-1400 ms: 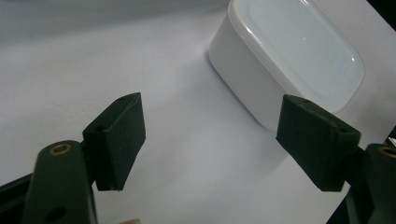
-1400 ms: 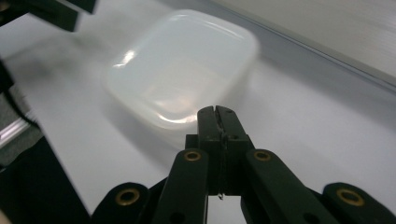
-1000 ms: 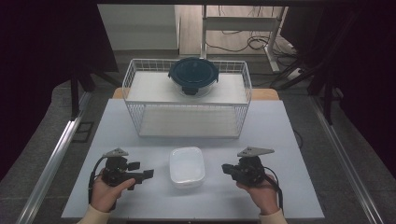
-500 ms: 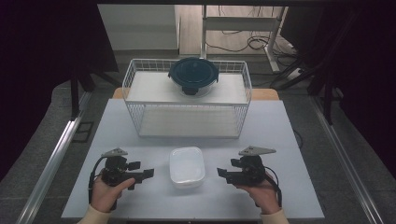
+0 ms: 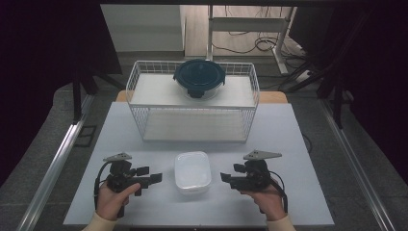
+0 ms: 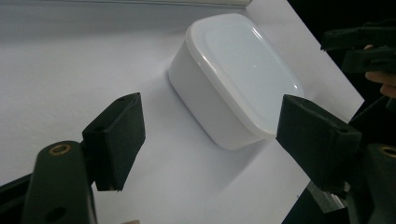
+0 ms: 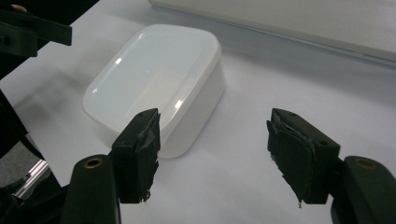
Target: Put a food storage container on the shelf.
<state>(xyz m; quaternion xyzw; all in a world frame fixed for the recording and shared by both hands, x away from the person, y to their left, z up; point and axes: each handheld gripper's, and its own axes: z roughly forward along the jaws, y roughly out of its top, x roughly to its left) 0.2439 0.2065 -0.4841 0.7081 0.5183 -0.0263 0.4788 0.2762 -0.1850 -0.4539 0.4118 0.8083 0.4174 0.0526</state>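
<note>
A white rounded container with its lid on (image 5: 192,172) lies on the white table (image 5: 288,139) between my two grippers. To the container's left my left gripper (image 5: 150,174) points at it, open and a short way off. In the left gripper view the container (image 6: 233,79) lies beyond the empty jaws of the left gripper (image 6: 210,140). On the other side my right gripper (image 5: 232,173) faces the container, also apart from it. Its jaws have just swung wide and eased back a little. The right gripper (image 7: 215,154) holds nothing, and the container (image 7: 154,84) sits ahead and to the left.
A white wire basket (image 5: 134,79) stands at the back of the table. A dark round lidded bowl (image 5: 198,77) sits on its upper level. Table edges run close to both hands at the front. Dark curtains and floor surround the table.
The right gripper's jaws, shut a second ago, now stand apart. Both hands and the container stay where they were.
</note>
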